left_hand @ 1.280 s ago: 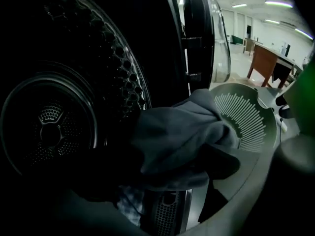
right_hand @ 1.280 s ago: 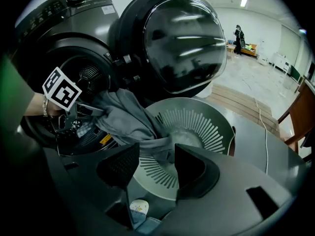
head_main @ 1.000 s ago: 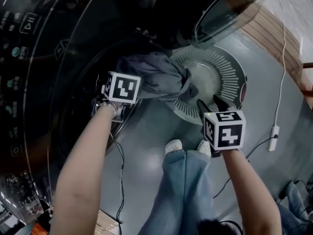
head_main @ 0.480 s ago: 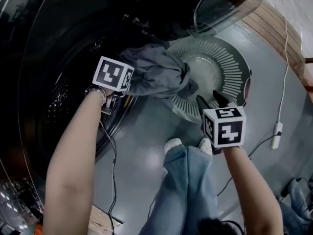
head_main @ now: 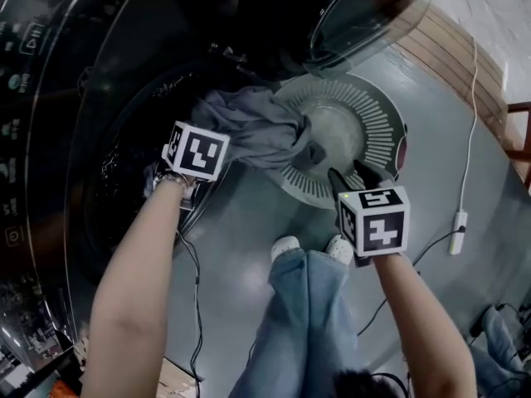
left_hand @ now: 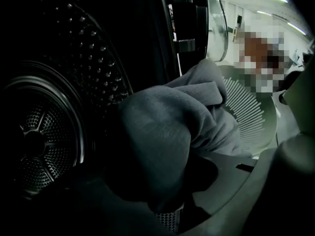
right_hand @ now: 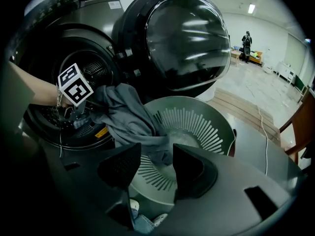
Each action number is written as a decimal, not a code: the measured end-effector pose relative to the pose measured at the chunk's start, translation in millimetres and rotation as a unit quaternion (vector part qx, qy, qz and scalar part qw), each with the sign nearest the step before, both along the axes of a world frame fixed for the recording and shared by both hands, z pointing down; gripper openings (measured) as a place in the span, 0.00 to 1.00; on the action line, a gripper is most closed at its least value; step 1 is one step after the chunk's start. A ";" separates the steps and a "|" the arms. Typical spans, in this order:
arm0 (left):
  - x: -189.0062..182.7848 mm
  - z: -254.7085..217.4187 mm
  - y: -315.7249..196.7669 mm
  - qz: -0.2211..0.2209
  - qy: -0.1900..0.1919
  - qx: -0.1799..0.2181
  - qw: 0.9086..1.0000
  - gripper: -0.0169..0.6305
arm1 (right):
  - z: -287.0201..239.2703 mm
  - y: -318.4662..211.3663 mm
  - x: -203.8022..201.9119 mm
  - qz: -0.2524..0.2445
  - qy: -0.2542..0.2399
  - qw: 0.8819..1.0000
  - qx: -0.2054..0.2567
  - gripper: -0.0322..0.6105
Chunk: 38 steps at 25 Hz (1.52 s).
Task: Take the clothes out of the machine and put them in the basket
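With jaws just closed on the grey garment [head_main: 257, 131] trailing into the basket [head_main: 377, 123], the left hand-held gripper [left_hand: 157, 195] probably needed to lift it clear of the machine [head_main: 50, 98], while the right hand-held gripper [right_hand: 156, 163] hung part-open and empty beside the basket.

garment [head_main: 257, 131]: soft matt cloth; basket [head_main: 377, 127]: smooth plastic (slotted); drum [left_hand: 83, 53]: perforated shiny metal; door [right_hand: 187, 38]: glossy

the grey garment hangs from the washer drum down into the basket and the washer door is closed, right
Not quite. The washer door is swung wide open, not closed, as the right gripper view shows. The rest holds: the grey garment hangs from the drum down into the basket.
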State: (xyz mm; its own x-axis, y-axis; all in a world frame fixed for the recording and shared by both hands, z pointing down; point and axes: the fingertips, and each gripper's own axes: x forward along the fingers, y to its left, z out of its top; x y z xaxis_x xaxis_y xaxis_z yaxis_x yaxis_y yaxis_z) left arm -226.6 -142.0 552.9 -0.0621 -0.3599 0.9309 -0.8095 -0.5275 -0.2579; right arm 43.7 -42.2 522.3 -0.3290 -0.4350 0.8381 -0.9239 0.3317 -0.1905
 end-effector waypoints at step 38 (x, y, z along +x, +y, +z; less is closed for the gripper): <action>269.7 -127.5 74.5 -0.044 0.388 -0.081 0.917 0.31 | -84.7 30.7 100.4 0.063 0.018 0.998 0.007 0.32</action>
State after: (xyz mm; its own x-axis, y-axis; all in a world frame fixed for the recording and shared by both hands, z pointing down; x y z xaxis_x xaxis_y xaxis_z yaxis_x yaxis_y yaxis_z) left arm 43.1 -67.5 425.4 0.6198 -0.2380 0.7478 -0.7572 -0.4317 0.4902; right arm 144.2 -11.5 437.6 -0.2408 -0.4829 0.8419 -0.9647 0.2142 -0.1531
